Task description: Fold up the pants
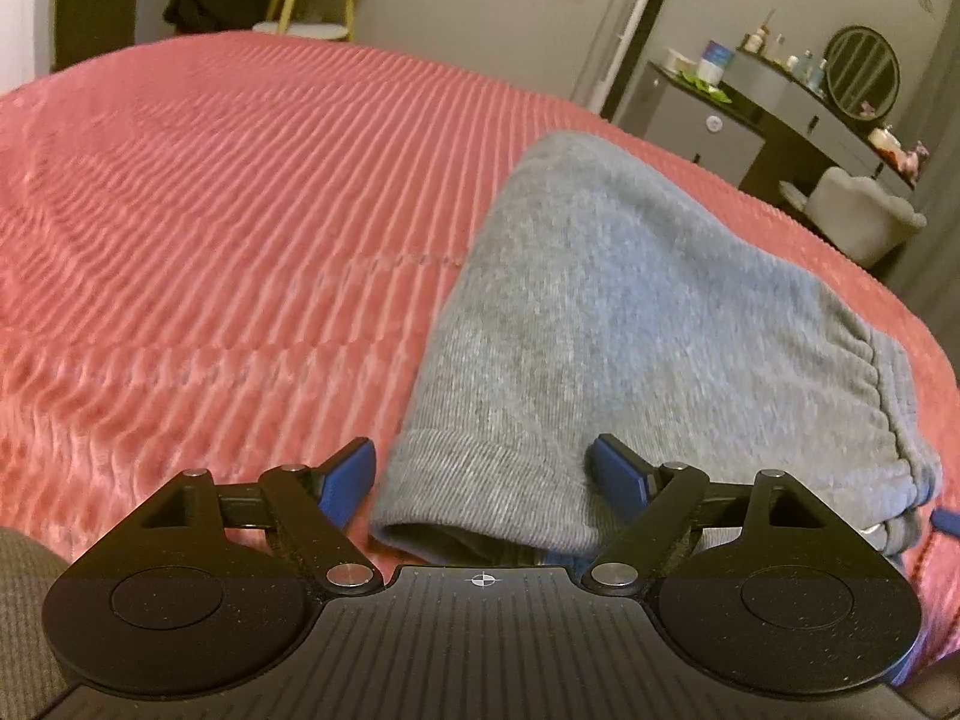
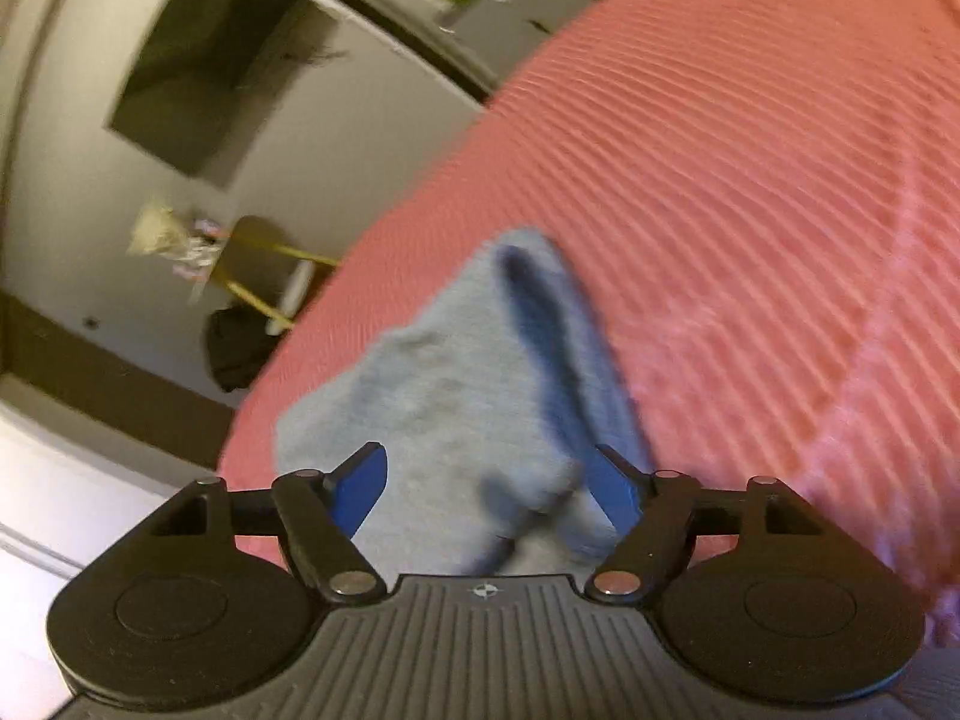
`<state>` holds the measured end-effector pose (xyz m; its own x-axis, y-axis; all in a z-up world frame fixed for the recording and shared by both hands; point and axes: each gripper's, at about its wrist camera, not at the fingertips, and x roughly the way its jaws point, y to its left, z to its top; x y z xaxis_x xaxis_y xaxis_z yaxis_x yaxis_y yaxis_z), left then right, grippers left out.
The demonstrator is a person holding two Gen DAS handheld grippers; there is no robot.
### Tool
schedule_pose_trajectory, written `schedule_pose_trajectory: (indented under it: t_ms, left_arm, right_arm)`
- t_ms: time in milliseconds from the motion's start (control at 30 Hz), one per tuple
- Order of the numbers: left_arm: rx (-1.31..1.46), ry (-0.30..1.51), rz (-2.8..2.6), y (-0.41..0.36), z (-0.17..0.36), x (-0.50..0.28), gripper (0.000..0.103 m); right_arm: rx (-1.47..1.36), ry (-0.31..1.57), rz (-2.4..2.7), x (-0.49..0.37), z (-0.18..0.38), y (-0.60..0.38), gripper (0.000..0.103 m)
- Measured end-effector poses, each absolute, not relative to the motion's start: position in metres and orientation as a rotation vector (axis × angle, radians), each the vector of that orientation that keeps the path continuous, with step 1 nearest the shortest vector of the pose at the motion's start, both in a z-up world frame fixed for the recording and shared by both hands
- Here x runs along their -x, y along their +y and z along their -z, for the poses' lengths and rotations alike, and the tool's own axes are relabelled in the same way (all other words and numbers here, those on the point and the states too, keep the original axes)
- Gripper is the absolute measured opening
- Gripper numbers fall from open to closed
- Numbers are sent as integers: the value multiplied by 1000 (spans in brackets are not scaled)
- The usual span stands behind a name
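Grey knit sweatpants, folded into a thick bundle, lie on the pink ribbed bedspread, toward its near right part in the left wrist view. Ribbed cuff faces the camera, gathered waistband at right. Left gripper: blue-padded fingers spread wide, either side of the cuff, not clamped. Right gripper: fingers also apart, grey fabric between them with a dark fold line; contact unclear, view blurred. Far right beyond the bed: dark dresser with round mirror, white chair. Far left: gold-legged stool beside dark clothing.
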<state>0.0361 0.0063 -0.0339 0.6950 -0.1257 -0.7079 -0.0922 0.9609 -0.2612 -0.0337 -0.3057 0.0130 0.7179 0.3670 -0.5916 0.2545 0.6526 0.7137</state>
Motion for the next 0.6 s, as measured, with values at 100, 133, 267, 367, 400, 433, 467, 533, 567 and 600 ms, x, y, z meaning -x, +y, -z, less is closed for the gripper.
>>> schedule_pose_trajectory:
  t_ms: [100,133,267,367,400,433,467,533,567,600]
  left_arm:
    - [270,792,15,4,33,-32,85]
    - [268,789,15,4,33,-31,85]
    - [281,794,11,5,33,-34,85]
    - [289,794,9,5,34,-33,85]
    - [289,792,10,6,34,-33,85]
    - [286,792,9,5,33,-32,85]
    - [284,790,10,5,33,-32,85]
    - [285,787,23,7,30,-30,83]
    - [288,779,36,8,28,-29,82]
    - [291,773,42,9,25,-28,82]
  right_arm:
    - [-944,857,-51,34,3,-311,74]
    - [-964,853,-66,35,7,-311,76]
    - [-1046,904,-91,21,24,-311,87]
    - [-1103,924,-132,10,31,-310,87]
    - [-1122,934,-149,7,35,-308,81]
    - [-1141,934,-155,6,38,-306,72]
    - [-1136,936,-148,4,42,-303,45]
    - [-1111,919,-144,6,38,-298,43]
    - [-1093,893,-159,9,30,-295,42]
    - [-1116,863,-189,13,24,-295,41]
